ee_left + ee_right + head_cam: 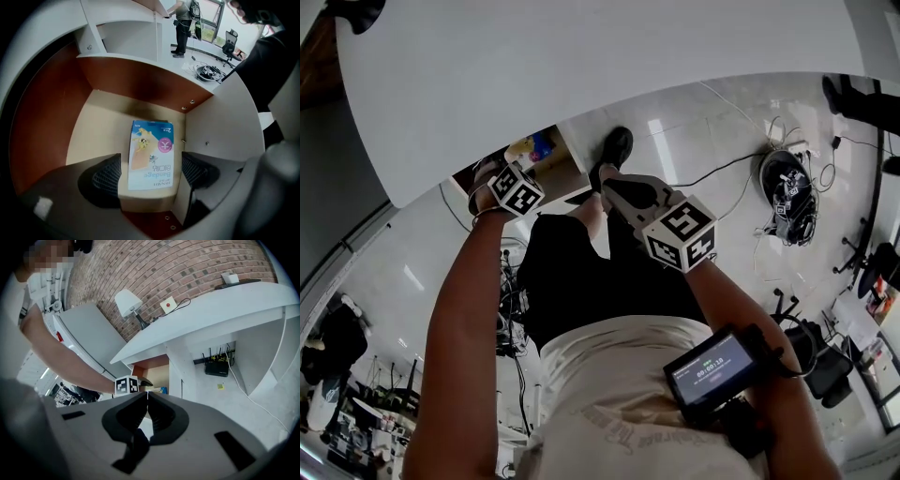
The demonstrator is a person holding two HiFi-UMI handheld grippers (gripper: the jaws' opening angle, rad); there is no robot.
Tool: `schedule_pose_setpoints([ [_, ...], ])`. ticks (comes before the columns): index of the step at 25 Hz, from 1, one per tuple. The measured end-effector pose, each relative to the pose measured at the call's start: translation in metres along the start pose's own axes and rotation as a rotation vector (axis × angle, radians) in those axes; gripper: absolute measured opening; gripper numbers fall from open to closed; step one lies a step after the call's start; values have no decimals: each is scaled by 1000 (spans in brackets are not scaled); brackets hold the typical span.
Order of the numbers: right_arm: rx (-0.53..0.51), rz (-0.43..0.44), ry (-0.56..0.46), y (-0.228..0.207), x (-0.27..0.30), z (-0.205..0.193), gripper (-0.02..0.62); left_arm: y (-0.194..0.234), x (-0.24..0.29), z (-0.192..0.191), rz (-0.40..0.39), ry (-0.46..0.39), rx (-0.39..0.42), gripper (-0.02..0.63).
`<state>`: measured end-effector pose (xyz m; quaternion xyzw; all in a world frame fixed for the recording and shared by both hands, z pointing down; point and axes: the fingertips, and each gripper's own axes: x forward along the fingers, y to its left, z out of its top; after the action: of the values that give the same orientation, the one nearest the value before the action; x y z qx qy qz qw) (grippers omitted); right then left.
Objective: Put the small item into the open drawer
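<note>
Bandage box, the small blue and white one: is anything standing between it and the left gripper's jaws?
Nothing visible does. The small blue and white cardboard bandage box seems to lie in the open wooden drawer, straight between the left gripper's open jaws, with only bare drawer floor around it.

In the head view the desk top (581, 75) hid most of the open drawer (546, 161), and we saw the small box (539, 147) there only as a coloured blur. Its fine print was too small to read in the left gripper view. Behind the right gripper (147, 404) we saw only the marker cube (126, 385) of the left gripper (151, 174); its jaws were hidden there.
</note>
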<state>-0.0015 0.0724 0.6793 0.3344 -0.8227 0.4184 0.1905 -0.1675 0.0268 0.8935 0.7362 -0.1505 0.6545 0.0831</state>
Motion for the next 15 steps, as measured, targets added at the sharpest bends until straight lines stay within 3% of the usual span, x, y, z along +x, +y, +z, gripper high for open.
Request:
schedule_pose_setpoints([
  [7,-20,24,41,7,-5,-2,6,-21,-33,5,-18,-48,-23,392],
  [15,-49,36,81,20,-11,6,6,-25,-74,5,28,-115,-102,219],
])
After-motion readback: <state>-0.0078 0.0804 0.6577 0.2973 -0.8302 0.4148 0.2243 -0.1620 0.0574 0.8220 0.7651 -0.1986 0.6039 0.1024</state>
